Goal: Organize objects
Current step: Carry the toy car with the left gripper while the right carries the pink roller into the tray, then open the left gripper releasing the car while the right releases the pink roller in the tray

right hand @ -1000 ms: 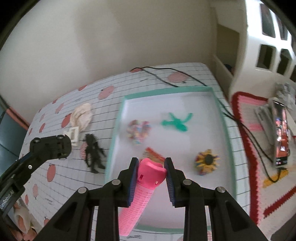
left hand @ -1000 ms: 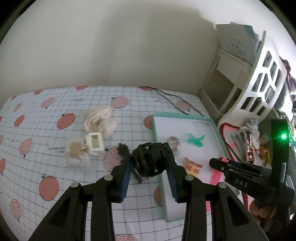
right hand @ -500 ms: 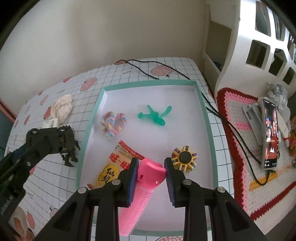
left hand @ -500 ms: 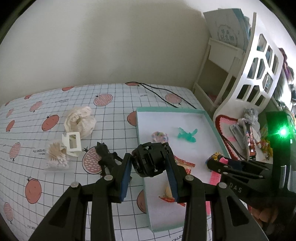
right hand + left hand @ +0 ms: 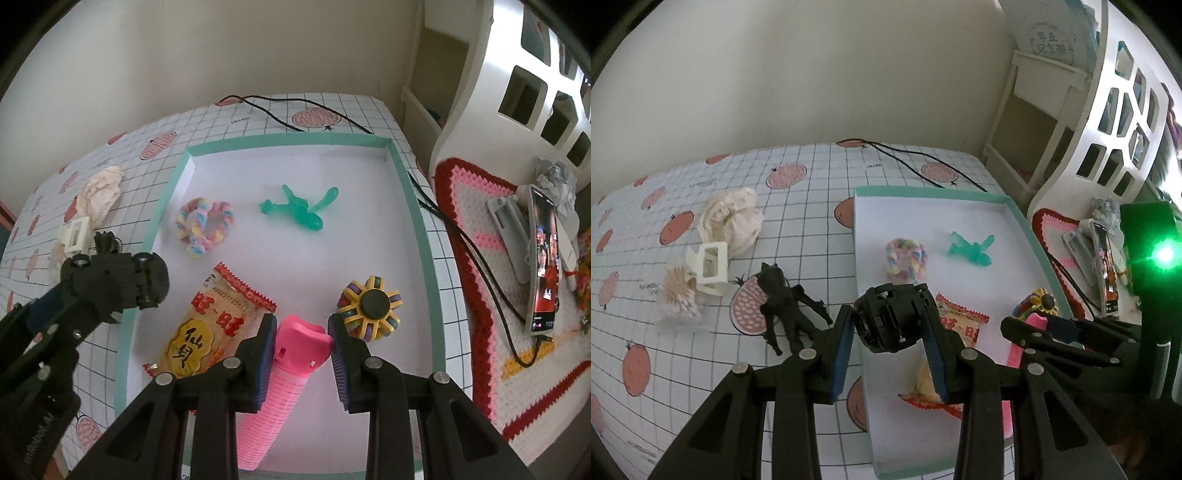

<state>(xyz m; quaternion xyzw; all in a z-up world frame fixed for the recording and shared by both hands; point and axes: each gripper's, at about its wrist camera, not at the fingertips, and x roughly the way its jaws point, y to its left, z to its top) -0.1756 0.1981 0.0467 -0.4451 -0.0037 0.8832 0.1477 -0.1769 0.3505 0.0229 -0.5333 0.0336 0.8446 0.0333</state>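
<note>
Black toy car (image 5: 892, 317) pinched inside left gripper (image 5: 890, 341).

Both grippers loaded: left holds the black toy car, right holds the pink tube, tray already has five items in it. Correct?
Not five. The right wrist view shows four in the tray: pastel ring, green plane, snack packet, spinner. Left gripper does hold the black toy car, right gripper the pink tube.
</note>
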